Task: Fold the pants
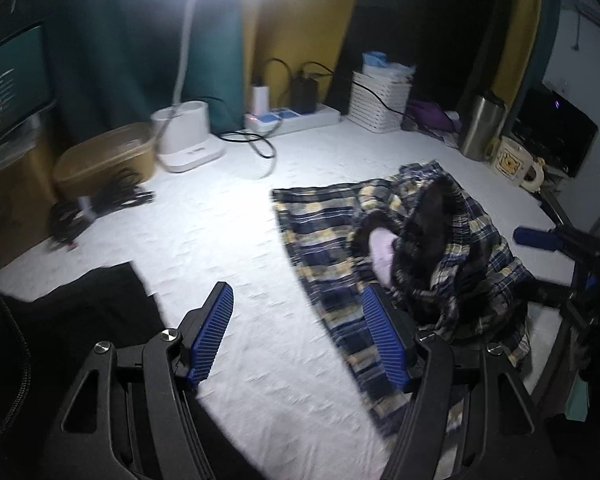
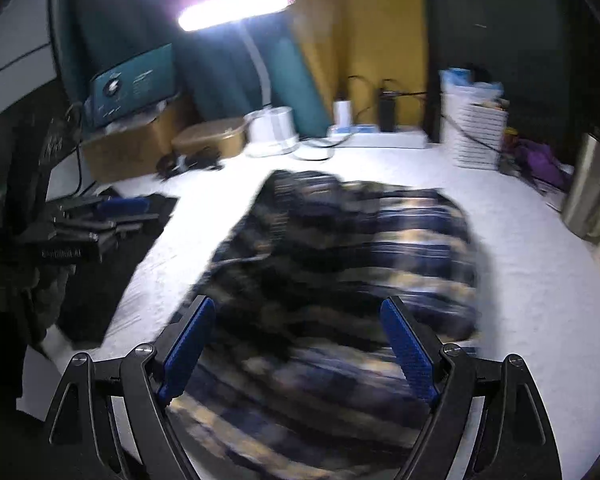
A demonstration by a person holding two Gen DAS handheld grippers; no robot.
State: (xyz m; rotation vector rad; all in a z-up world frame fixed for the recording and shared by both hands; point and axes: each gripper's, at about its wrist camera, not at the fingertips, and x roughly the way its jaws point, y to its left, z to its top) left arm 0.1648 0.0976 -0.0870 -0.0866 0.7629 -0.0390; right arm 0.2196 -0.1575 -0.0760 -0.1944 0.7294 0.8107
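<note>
The plaid pants (image 1: 328, 232), navy, yellow and white, lie on the white table (image 1: 228, 240). Their flat part is to the left. The right part is bunched up and shows dark fleece lining and a pale pink label (image 1: 380, 252). My left gripper (image 1: 297, 294) is open above the bare table at the pants' left edge, with nothing between its fingers. At the right edge shows one blue pad of my right gripper (image 1: 538, 238). In the right wrist view, my right gripper (image 2: 298, 304) is open just above the blurred pants (image 2: 340, 248), not pinching them. My left gripper's fingers (image 2: 120, 204) show at left.
A black cloth (image 1: 80, 312) lies at the table's near left. Along the back stand a tan tub (image 1: 104, 156), a white lamp base (image 1: 188, 136), a power strip (image 1: 296, 116) with cables, a white slatted basket (image 1: 378, 102), a steel tumbler (image 1: 480, 128) and a mug (image 1: 514, 164).
</note>
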